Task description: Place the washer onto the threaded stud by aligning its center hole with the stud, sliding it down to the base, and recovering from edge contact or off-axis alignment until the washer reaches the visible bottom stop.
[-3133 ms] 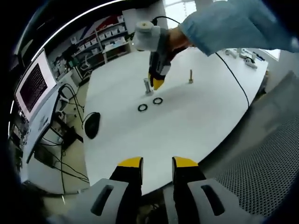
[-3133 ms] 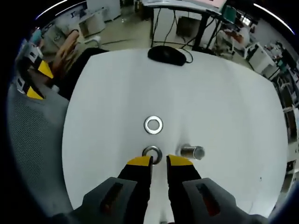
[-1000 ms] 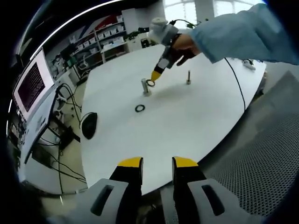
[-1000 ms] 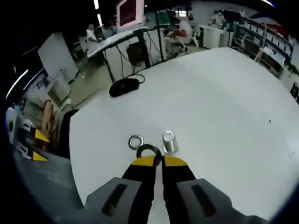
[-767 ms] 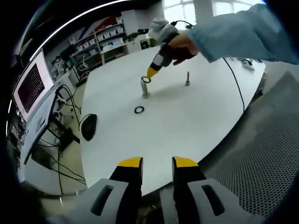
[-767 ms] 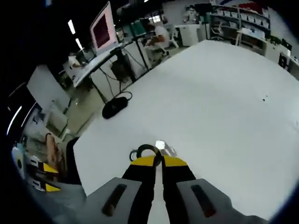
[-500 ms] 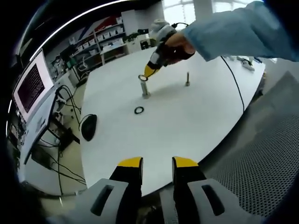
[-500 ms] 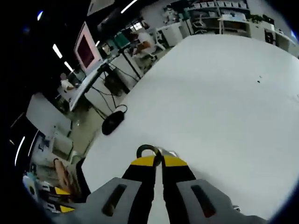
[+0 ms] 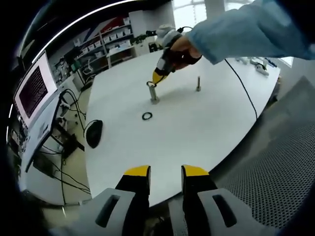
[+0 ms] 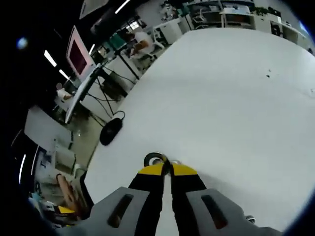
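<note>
Here, a white round table (image 9: 197,128) fronts shelves (image 9: 106,42) and a monitor (image 9: 33,90).

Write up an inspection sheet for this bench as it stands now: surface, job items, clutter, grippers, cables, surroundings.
Surface: round white table, mostly bare.
Job's things: dark metal washer pinched in the right gripper, held at the top of the upright grey threaded stud, not at its base; a second dark ring washer lies flat on the table; a thinner upright stud stands further off.
Clutter: black computer mouse at the table edge.
Grippers: right shut on the washer; left gripper open, holding nothing, back at the near table edge.
Cables: black cable trailing across the table.
Surroundings: monitor, shelving, grey mesh chair.
</note>
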